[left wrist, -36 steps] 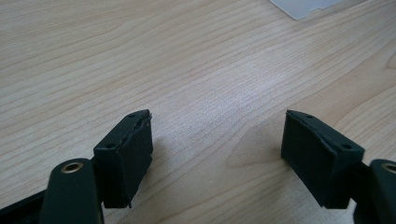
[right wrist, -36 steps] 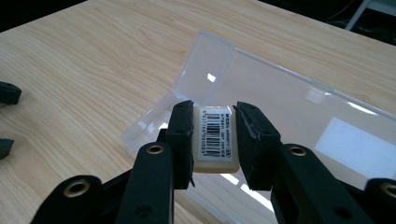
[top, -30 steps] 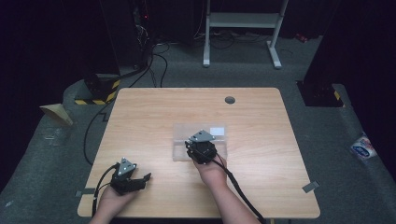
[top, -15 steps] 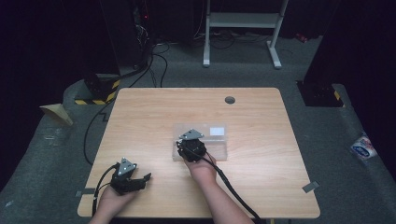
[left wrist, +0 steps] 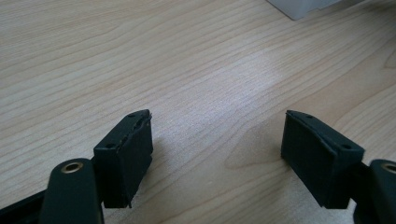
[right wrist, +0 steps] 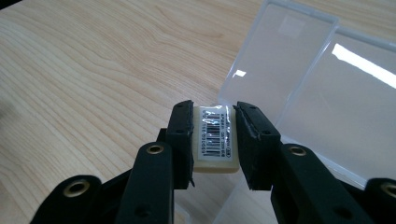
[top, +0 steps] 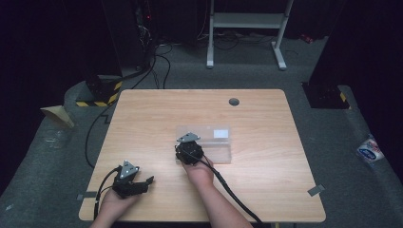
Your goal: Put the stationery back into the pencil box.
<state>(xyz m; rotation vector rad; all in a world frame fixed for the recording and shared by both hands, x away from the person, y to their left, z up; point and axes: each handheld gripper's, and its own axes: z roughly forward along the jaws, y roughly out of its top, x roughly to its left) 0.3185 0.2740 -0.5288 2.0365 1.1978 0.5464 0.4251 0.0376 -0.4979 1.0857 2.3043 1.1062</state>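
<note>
My right gripper (right wrist: 214, 135) is clamped on a small cream block with a barcode label (right wrist: 215, 140), pinched squarely between both pads. It hangs at the near left edge of the open clear plastic case (right wrist: 327, 93), which lies mid-table (top: 142, 118). My left gripper (left wrist: 217, 154) rests near the table's front left corner, jaws spread wide over bare wood, well apart from the block.

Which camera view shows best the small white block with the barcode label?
The right gripper view: the small white block sits close up, clamped between the right hand-held gripper jaws, its barcode visible. In the high view that gripper covers it. The left gripper view looks at bare table.
</note>
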